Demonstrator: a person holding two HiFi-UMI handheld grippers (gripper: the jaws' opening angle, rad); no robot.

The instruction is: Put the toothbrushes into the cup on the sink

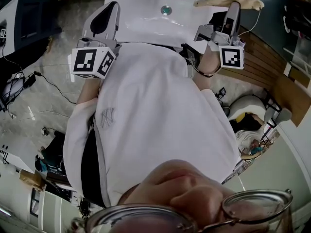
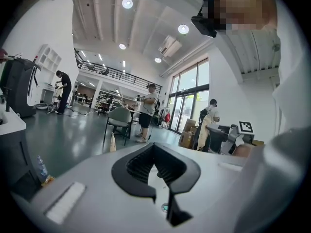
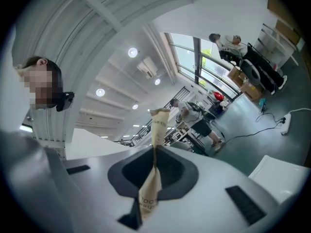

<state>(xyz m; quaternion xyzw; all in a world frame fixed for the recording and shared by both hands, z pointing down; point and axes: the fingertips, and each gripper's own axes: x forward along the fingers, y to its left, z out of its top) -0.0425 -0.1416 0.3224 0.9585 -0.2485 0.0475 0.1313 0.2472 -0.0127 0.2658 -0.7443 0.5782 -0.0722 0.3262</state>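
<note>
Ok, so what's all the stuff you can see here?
sink: one, white, ahead of the person
drain: one, greenish, in the basin
toothbrush packet: one, tan paper, pinched in the right gripper, over the sink's right side
chair: one, grey-green, out in the hall
people: several, standing in the hall
cables: black, on the floor at left
left gripper: one, white and black, open, empty
right gripper: one, white, shut on the packet
shirt: one, white, on the person

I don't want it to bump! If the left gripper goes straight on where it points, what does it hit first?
Probably the white sink, somewhere near its drain, though depth is hard to judge here.
</note>
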